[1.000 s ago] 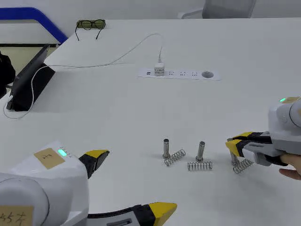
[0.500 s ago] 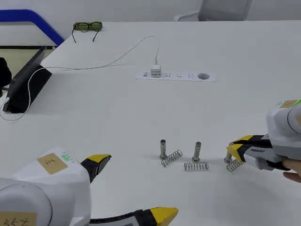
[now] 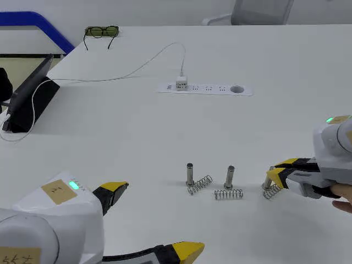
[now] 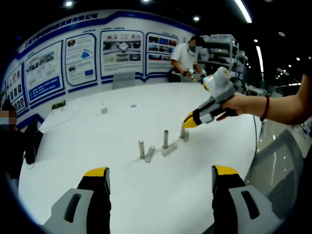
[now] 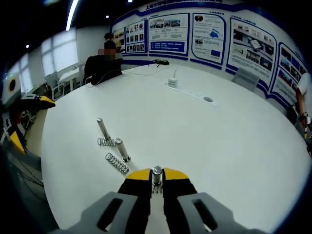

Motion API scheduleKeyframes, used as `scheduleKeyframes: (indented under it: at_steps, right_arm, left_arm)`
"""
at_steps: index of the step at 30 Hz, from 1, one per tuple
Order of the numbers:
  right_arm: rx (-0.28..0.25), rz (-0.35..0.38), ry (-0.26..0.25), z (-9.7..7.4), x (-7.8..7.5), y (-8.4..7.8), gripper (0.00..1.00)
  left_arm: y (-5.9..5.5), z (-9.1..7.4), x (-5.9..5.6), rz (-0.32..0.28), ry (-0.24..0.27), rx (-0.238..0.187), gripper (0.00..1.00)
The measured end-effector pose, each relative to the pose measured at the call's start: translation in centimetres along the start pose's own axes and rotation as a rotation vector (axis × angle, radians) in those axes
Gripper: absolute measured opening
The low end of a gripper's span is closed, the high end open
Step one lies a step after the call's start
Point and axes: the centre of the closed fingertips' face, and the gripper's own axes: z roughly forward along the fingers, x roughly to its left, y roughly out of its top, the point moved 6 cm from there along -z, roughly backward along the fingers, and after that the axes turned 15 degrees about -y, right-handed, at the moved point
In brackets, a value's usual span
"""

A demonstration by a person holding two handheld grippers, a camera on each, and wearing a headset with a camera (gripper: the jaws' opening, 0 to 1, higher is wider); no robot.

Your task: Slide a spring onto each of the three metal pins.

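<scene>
Three metal pins stand in a row on the white table: left pin (image 3: 190,174), middle pin (image 3: 229,177), right pin (image 3: 268,179). A spring lies by each: left spring (image 3: 199,184), middle spring (image 3: 228,193), right spring (image 3: 271,191). My right gripper (image 3: 278,171) comes in from the right. Its yellow tips sit close on either side of the right pin's head (image 5: 157,170), shut on it (image 5: 156,179). My left gripper (image 3: 151,220) stands open at the near left, well short of the pins (image 4: 158,175). It sees the right gripper (image 4: 189,122) at the far pin.
A white power strip (image 3: 203,88) with a plugged charger (image 3: 180,84) and its cable lies mid-table. A dark tablet (image 3: 27,99) leans at the left edge, glasses (image 3: 102,31) lie at the far left. People stand beyond the table.
The right spring has ended up closer to the base of the right pin, with the right gripper staying at that pin. The left gripper has barely moved; the head camera shifted a little.
</scene>
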Motion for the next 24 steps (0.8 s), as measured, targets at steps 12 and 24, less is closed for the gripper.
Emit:
scheduleKeyframes:
  at_steps: [12,24]
  right_arm:
    - [0.004,0.061,-0.024,-0.5,-0.3,0.0,0.21]
    - [-0.081,0.102,0.029,-2.5,0.1,0.8,0.33]
  left_arm:
    - [0.0,0.4,0.1,0.009,-0.009,-0.01,0.83]
    - [-0.2,1.7,1.1,0.059,-0.027,0.023,0.71]
